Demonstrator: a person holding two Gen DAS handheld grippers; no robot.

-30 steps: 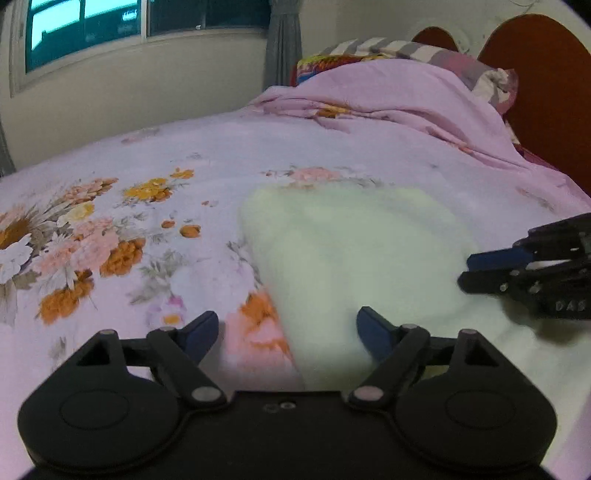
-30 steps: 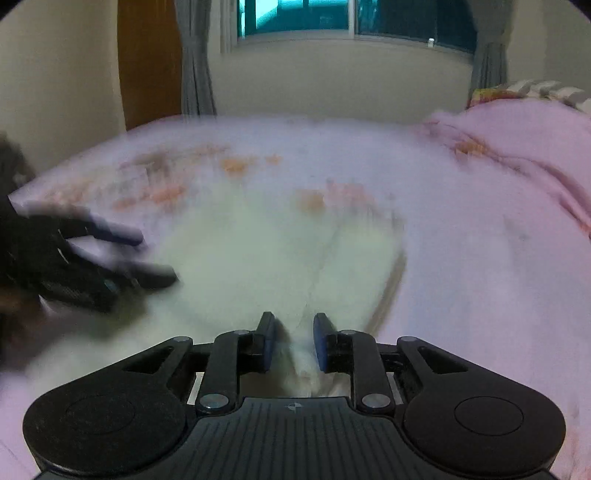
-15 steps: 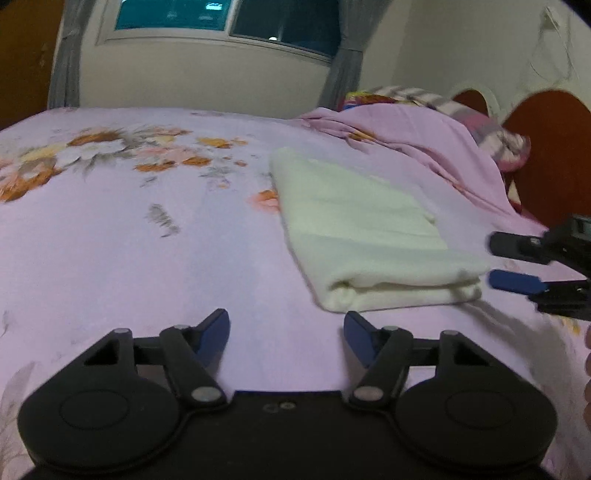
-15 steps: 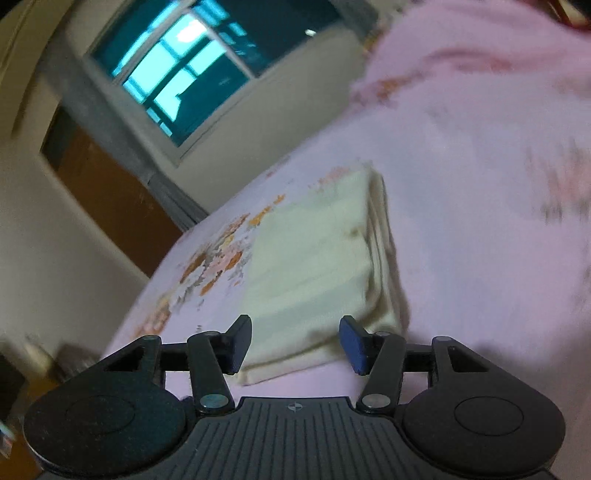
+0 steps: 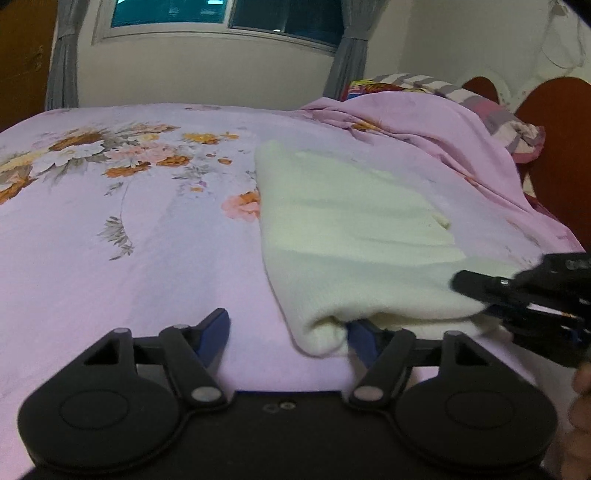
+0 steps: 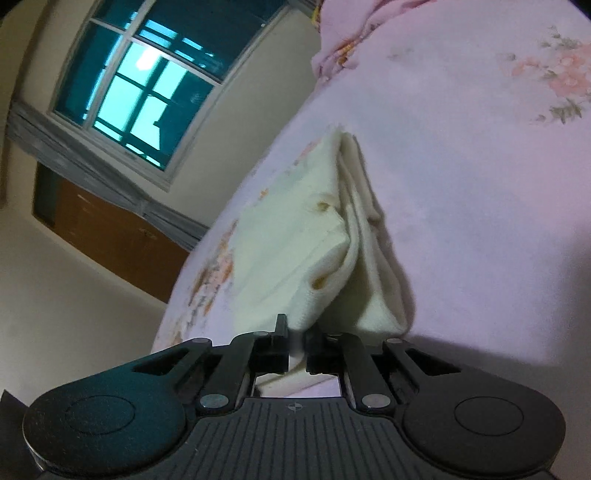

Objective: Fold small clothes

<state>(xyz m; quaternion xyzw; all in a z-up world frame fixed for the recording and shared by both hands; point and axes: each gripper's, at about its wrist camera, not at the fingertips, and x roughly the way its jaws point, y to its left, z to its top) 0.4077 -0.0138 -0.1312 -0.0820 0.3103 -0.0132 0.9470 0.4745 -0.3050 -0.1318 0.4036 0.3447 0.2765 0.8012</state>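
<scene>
A cream knitted garment [image 5: 354, 236], folded into a thick rectangle, lies on the pink floral bedspread [image 5: 129, 251]. My left gripper [image 5: 288, 332] is open at its near left corner; its right finger is tucked under the fold. My right gripper [image 6: 296, 341] is shut on the garment's [image 6: 295, 258] near edge and lifts the top layer. It shows in the left wrist view [image 5: 524, 306] at the garment's near right corner.
A crumpled pink quilt [image 5: 424, 125] and striped pillows [image 5: 491, 110] lie at the back right by the brown headboard [image 5: 561, 155]. A window [image 5: 221, 14] with grey curtains and a wooden door [image 5: 22, 55] stand behind the bed.
My right gripper was open half a second ago and has shut on the garment's edge. My left gripper has moved forward to the near left corner, its right finger now under the fold.
</scene>
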